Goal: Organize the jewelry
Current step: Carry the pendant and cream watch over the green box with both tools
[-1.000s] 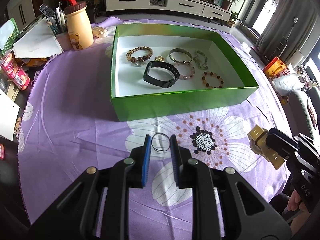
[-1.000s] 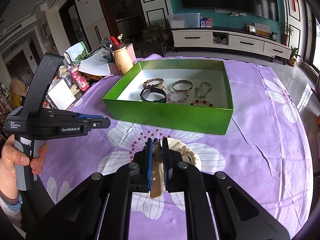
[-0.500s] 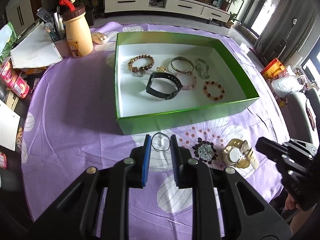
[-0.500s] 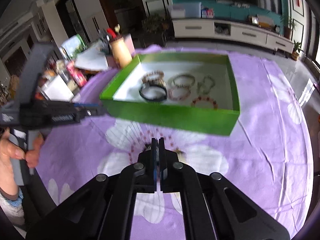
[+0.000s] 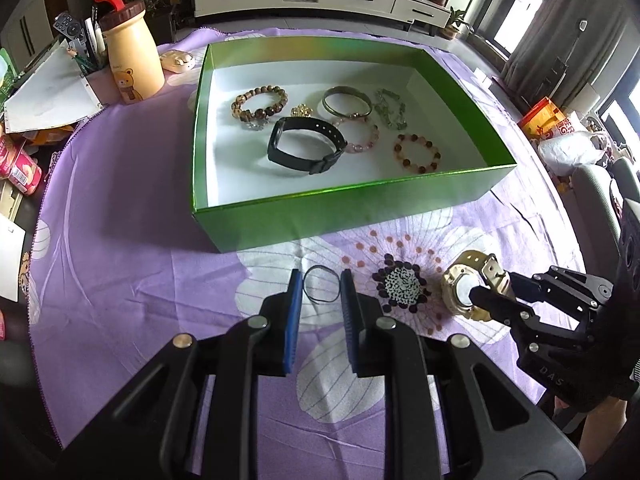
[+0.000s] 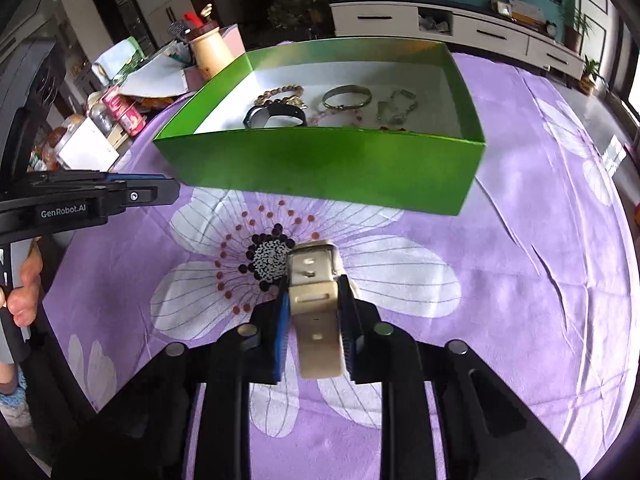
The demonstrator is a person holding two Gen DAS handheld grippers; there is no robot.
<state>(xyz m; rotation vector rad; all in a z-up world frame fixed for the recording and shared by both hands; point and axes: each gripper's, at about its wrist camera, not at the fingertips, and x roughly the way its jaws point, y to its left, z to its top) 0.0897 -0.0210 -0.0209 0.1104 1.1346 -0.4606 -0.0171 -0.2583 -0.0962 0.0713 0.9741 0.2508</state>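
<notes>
A green box on the purple flowered cloth holds several bracelets, a bangle and a black band. A thin black ring-shaped band lies on the cloth in front of the box, between the fingertips of my open left gripper. A gold watch with a cream strap rests on the cloth to the right. My right gripper has its fingers on both sides of the strap, and it also shows in the left wrist view.
A cream bear bottle, papers, pens and pink packets crowd the table's far left. A small earbud case lies behind the box. The left gripper's body reaches in from the left in the right wrist view.
The right gripper went from shut near the watch to fingers around the strap. The watch came down onto the cloth. The left gripper stayed open around the black ring.
</notes>
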